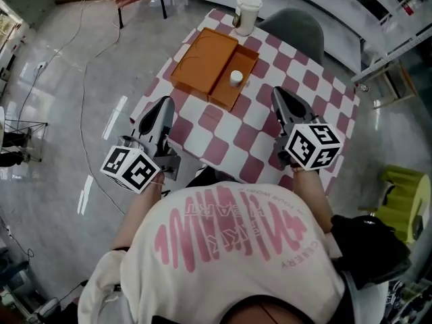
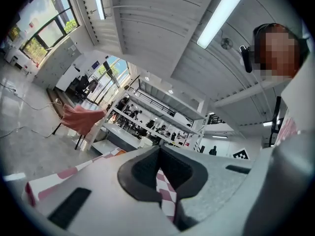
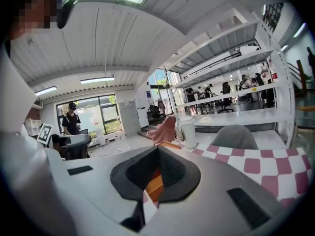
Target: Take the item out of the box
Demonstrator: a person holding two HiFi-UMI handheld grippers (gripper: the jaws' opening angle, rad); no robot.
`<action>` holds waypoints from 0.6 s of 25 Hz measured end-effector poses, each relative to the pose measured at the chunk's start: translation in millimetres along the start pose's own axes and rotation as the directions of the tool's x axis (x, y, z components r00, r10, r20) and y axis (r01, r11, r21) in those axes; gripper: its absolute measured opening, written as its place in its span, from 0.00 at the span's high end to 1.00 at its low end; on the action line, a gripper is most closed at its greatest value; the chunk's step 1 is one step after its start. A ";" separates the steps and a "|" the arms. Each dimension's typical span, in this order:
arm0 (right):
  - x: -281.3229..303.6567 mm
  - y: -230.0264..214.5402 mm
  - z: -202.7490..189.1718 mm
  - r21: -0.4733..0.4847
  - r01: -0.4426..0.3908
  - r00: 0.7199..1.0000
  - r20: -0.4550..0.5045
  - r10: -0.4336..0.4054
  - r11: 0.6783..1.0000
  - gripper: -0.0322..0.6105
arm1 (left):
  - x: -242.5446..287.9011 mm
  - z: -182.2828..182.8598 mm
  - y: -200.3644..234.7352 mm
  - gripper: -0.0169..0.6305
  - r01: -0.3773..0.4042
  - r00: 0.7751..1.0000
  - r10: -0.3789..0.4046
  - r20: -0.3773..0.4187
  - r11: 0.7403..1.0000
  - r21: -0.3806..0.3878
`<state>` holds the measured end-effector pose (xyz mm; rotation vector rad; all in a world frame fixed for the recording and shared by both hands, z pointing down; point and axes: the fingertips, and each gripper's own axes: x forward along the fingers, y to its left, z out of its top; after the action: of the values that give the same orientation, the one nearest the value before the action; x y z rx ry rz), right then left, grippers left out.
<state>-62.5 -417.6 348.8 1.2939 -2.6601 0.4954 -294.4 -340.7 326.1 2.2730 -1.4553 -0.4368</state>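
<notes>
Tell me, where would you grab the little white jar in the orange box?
Probably its round sides near the top, coming straight down from above: the jar stands upright in the open box, whose walls likely block a sideways approach.

A shallow orange rectangular box (image 1: 226, 94) lies open on the far part of the red-and-white chequered bench (image 1: 223, 135), set at a slant to the bench's edges. Its flat orange lid (image 1: 204, 63) lies on the bench just beside it on the left, touching along one long side. A small white cylindrical item (image 1: 235, 78) stands upright inside the box, about midway along it.
</notes>
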 end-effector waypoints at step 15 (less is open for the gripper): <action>88.8 -16.9 -41.7 0.117 0.080 0.995 -0.070 -0.072 0.990 0.94 | 42.7 -25.5 86.1 0.96 0.041 0.987 -0.050 -0.152 0.997 -0.058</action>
<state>-105.0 -478.2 415.5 1.3801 -2.5518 0.6834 -332.8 -407.7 388.8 2.2470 -1.3023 -0.3031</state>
